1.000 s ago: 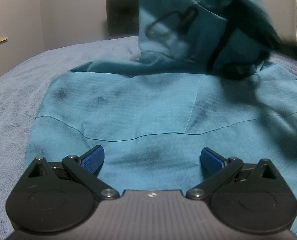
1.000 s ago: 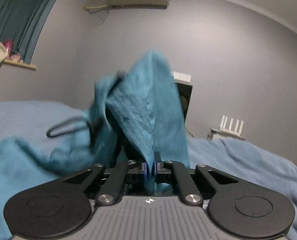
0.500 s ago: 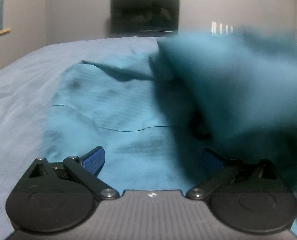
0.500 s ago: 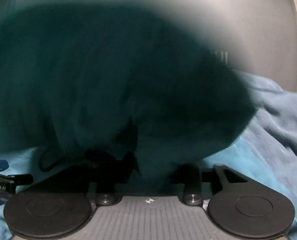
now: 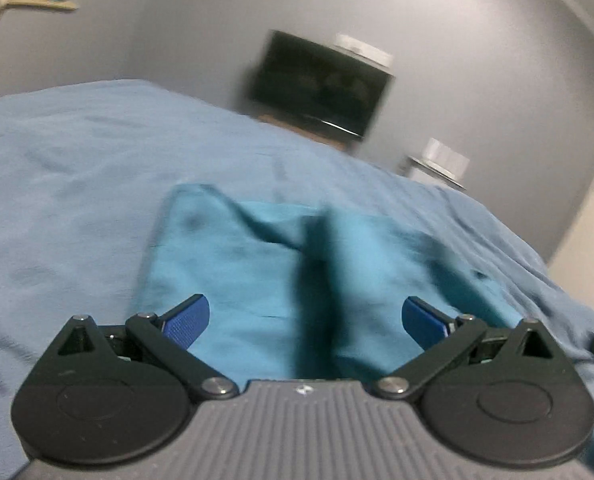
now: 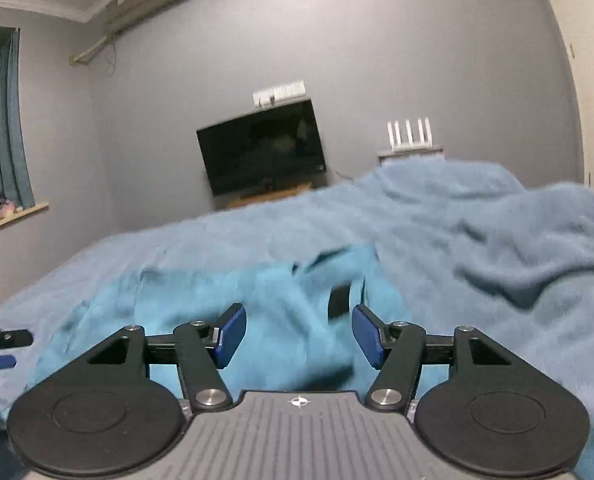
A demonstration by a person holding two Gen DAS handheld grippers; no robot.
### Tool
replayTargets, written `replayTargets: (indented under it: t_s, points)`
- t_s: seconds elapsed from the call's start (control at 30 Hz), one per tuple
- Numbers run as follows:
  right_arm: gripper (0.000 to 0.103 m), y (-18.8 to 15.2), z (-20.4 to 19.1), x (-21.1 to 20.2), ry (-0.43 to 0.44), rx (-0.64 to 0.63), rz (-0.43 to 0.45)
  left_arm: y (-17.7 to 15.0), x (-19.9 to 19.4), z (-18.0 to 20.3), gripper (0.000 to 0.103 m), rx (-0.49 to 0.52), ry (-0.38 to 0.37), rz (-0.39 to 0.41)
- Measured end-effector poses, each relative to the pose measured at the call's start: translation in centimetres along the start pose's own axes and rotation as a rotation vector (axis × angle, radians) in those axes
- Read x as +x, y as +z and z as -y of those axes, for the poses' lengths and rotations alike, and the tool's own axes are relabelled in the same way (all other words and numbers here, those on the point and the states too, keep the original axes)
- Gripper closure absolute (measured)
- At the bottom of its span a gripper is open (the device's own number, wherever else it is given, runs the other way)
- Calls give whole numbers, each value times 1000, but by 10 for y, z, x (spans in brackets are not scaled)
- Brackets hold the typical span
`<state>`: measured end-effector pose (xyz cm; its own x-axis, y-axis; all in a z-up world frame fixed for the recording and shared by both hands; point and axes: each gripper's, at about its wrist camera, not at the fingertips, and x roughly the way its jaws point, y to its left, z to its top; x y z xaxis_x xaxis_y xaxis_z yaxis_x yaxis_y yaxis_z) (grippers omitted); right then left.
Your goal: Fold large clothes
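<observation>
Left wrist view: the left gripper [image 5: 304, 318] has its blue-padded jaws spread wide with nothing between them, poised over a teal garment [image 5: 237, 276] that lies on the light blue bedspread [image 5: 77, 184]. A dark blurred band runs down the cloth between the pads. Beyond the bed stands a dark television [image 5: 319, 84] against the grey wall.

In the right wrist view, the right gripper [image 6: 299, 334] also has its jaws apart and grips nothing; the teal garment [image 6: 281, 312] lies rumpled just ahead of the pads, with a black patch on it near the right pad. The bedspread [image 6: 497, 248] bunches up to the right. A white router [image 6: 410, 136] sits beside the television [image 6: 261, 148].
</observation>
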<state>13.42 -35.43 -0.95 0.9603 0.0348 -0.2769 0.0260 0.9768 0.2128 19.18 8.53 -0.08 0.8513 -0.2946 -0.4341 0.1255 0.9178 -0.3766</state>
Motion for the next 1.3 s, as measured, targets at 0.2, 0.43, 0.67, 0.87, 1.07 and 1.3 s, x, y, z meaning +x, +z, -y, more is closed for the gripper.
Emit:
replayTargets:
  t_s: [0.2,0.43,0.67,0.87,1.07,1.3]
  points:
    - [45,11,2,69,-11,-1,-157,0,37,33,1,35,-98,-65]
    - [53,-16,27,103,62,120,-269,-9,80,20,102,-85,-180,-222]
    - [96,-5,4,87,183,61,-221,13,50,-9,103,-117,-113,-185]
    - [73,-21,-7,101,40,-36,-306,-17,74,5,77,52,44,-263]
    - [63,-8,-28,64,101,-159,-81,-2,22,50,35,206,101,-11]
    - [63,-37,-66,76,245,-336,-186,-58,39,110,33,542,-114,-129]
